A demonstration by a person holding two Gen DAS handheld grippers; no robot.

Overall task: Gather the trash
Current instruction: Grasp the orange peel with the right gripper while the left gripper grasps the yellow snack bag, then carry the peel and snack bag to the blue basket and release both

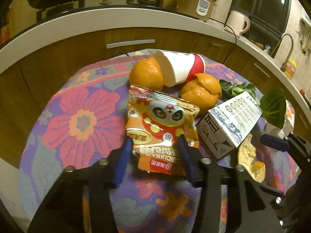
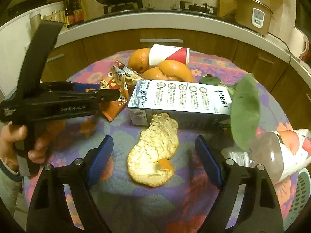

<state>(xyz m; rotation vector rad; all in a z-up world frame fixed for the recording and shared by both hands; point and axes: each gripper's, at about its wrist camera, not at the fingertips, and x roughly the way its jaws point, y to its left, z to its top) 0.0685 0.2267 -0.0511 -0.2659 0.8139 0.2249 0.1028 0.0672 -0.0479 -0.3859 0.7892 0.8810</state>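
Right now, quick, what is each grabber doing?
Left gripper: fingers either side of the snack bag; whether it is squeezing cannot be told.
Right gripper: open, holding nothing, above the orange peel.
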